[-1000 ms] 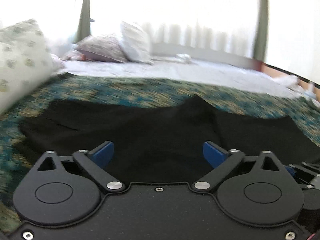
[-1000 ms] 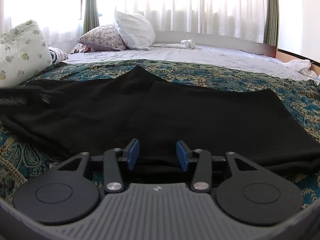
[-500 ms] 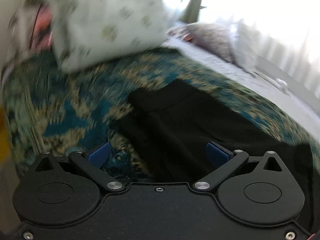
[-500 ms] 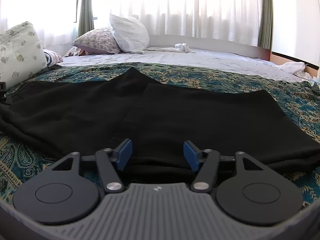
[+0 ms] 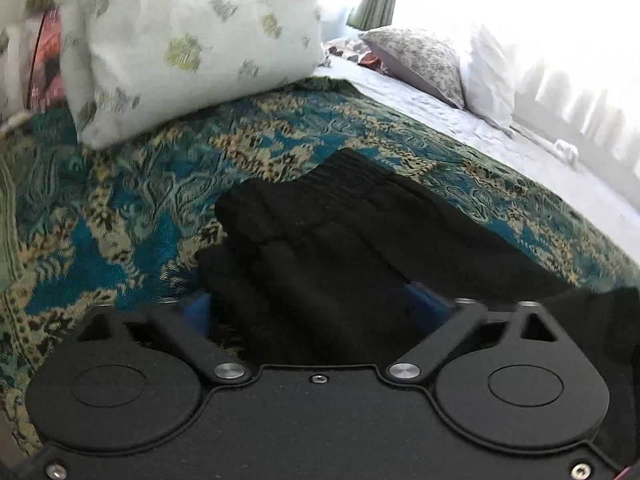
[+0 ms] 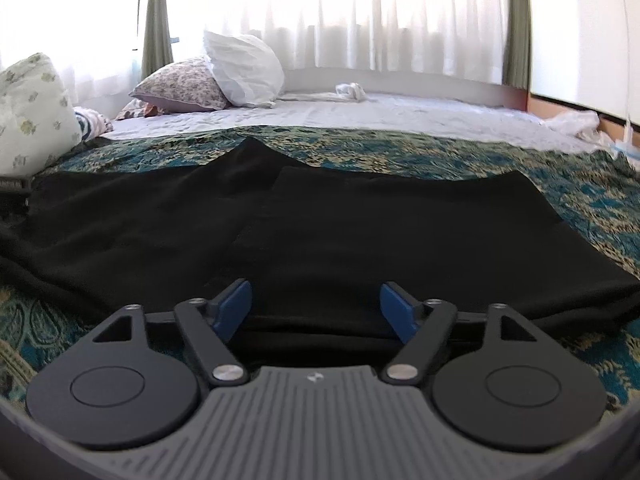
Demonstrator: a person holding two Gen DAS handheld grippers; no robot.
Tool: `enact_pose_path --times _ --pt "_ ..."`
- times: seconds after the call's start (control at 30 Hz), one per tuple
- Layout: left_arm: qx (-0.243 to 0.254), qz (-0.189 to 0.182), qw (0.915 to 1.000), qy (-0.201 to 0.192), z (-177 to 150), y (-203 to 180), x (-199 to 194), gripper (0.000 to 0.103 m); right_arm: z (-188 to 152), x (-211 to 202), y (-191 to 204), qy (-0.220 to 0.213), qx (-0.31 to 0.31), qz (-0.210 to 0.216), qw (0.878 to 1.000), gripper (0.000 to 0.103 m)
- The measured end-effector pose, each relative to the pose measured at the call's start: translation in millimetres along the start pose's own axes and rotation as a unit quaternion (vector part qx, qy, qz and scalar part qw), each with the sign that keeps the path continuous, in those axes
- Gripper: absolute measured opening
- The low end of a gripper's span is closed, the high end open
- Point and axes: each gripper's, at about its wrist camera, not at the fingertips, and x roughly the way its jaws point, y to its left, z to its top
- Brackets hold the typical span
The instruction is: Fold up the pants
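The black pants (image 6: 304, 224) lie spread across the middle of the right wrist view on the teal patterned bedspread (image 6: 580, 208), one leg folded over the other with its edge running through the centre of the frame; in the left wrist view the pants (image 5: 340, 248) fill the centre and lower right, their ribbed waistband just above mid-frame. Compared with half a second ago, the left gripper (image 5: 310, 308) has come lower and nearer to the waistband end, so the dark cloth now bunches between its blue pads, which stand wide apart and released, the fabric lying loose between them and partly hiding both. A second ago that view looked straight across the bed; now the pale floral pillow (image 5: 188, 40) fills the upper left. The right gripper (image 6: 316, 310) at the lower centre has widened its blue fingers (image 6: 234, 308) further than in either earlier frame; they are spread, gripping nothing, at the near hem of the pants.
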Motion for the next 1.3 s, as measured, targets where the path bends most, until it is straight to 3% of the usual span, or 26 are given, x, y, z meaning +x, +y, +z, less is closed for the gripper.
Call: enact_pose_path --times 0.07,0.13,0.2,0.3,0.43,0.5,0.6,0.63,0.8,0.83,0.87,0.9,0.93,1.0,1.07,1.13,1.3 --pt "0.002 0.014 0.9998 -0.010 -0.5 -3.0 -4.7 0.038 6.7 -3.0 -6.6 0.012 0.011 0.010 1.000 0.090" --pt "-0.014 0.015 0.9995 -0.024 1.0 -1.6 -13.9 0.016 12.1 -7.4 -17.2 0.021 0.018 0.031 0.999 0.091" --pt "-0.020 0.010 0.9986 -0.048 3.0 -5.6 -27.9 0.012 16.9 -15.9 -33.3 0.018 0.030 0.044 0.998 0.091" --pt "0.033 -0.012 0.9947 -0.097 3.2 -36.9 -59.5 0.011 23.1 -29.2 -62.3 0.002 0.054 0.039 0.998 0.092" --pt "0.107 -0.101 0.9799 -0.135 -3.5 -108.1 -112.1 0.011 31.9 -40.7 -108.0 -0.008 0.101 0.033 0.994 0.092" --pt "0.162 -0.150 0.9643 -0.147 -18.1 -153.9 -140.2 0.011 32.6 -46.5 -129.9 -0.013 0.127 0.028 0.991 0.092" --pt "0.265 -0.225 0.9290 -0.128 -57.9 -219.2 -166.1 0.012 30.5 -54.9 -161.5 -0.021 0.163 0.020 0.986 0.092" --pt "0.295 -0.249 0.9161 -0.108 -77.5 -240.2 -168.4 0.012 28.2 -57.5 -169.9 -0.020 0.170 0.018 0.985 0.092" --pt "0.383 -0.297 0.8741 0.032 -158.9 -294.1 -145.5 0.020 13.0 -66.1 -190.9 -0.009 0.168 0.006 0.986 0.092" --pt "0.401 -0.303 0.8645 0.020 -171.8 -294.2 -147.3 0.021 10.3 -66.6 -193.3 -0.008 0.167 0.006 0.986 0.092" --pt "0.425 -0.303 0.8524 -0.026 -183.5 -290.1 -156.8 0.036 7.4 -67.2 -195.2 -0.008 0.169 0.008 0.986 0.092" --pt "0.449 -0.295 0.8423 -0.046 -192.3 -287.4 -165.8 0.049 4.7 -68.0 -197.8 -0.009 0.175 0.014 0.984 0.092" --pt "0.465 -0.293 0.8339 -0.050 -196.4 -283.2 -171.3 0.069 3.3 -66.7 -199.5 -0.010 0.183 0.024 0.983 0.092" --pt "0.463 -0.318 0.8251 -0.060 -199.3 -266.2 -188.8 0.070 1.0 -65.2 -198.6 -0.021 0.203 0.056 0.977 0.092" --pt "0.444 -0.329 0.8316 -0.057 -191.2 -243.6 -196.5 0.070 2.9 -58.3 -192.2 -0.028 0.209 0.073 0.975 0.092" --pt "0.415 -0.326 0.8475 -0.053 -177.5 -224.0 -198.8 0.070 7.5 -48.1 -179.3 -0.028 0.196 0.079 0.977 0.092" --pt "0.299 -0.298 0.9052 -0.052 -121.1 -170.9 -177.3 0.066 15.3 -24.2 -134.5 -0.017 0.136 0.072 0.988 0.092"
